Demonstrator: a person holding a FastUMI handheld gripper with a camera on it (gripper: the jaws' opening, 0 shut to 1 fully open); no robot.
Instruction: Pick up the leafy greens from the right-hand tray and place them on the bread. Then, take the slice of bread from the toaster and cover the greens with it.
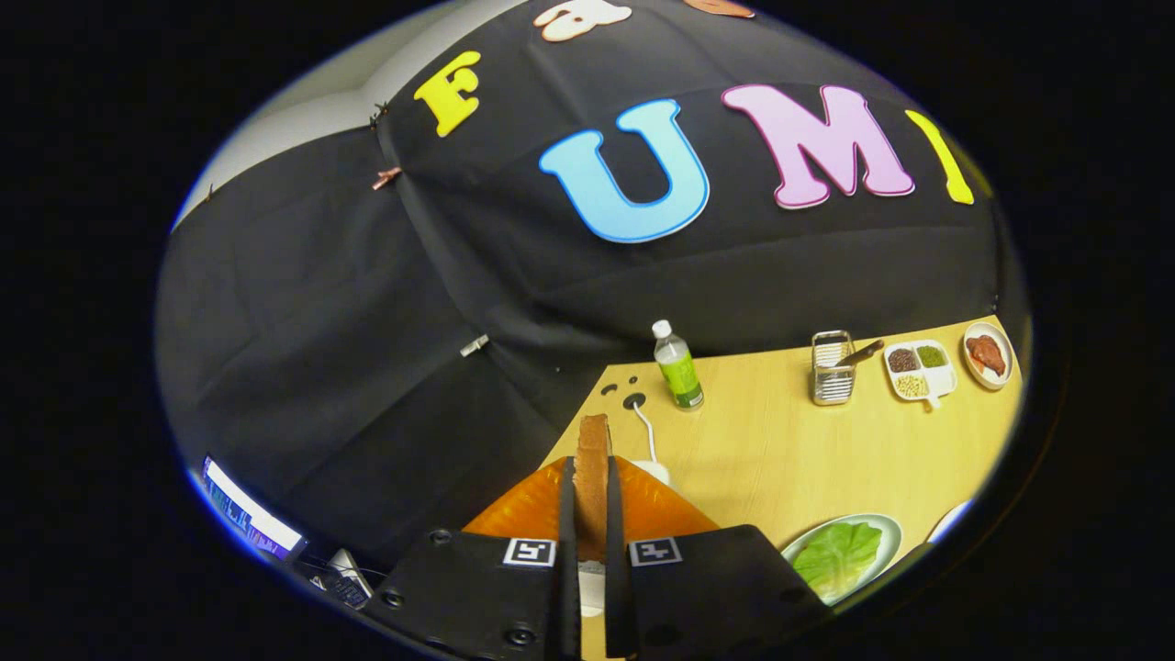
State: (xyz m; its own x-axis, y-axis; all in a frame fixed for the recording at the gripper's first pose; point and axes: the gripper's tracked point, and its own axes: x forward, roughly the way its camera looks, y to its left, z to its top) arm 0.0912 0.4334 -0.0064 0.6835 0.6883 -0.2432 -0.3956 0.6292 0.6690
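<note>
A brown slice of bread [593, 450] stands on edge between my fingers, and my gripper [590, 470] is shut on it, one finger on each flat side. Right under and behind it sits the orange toaster [523, 507]; whether the slice's lower edge is still in the slot I cannot tell. To the right of my fingers a pale plate [881, 528] holds a leaf of green lettuce [837, 556], spread flat; anything lying under the leaf is hidden.
On the wooden table [780, 450] beyond: a green bottle [677, 369], a metal rack [833, 372] holding a knife, a divided white tray [919, 370] of grains, a plate of meat [988, 354]. A white cable [648, 435] runs behind the toaster. A screen [250, 520] glows at the left.
</note>
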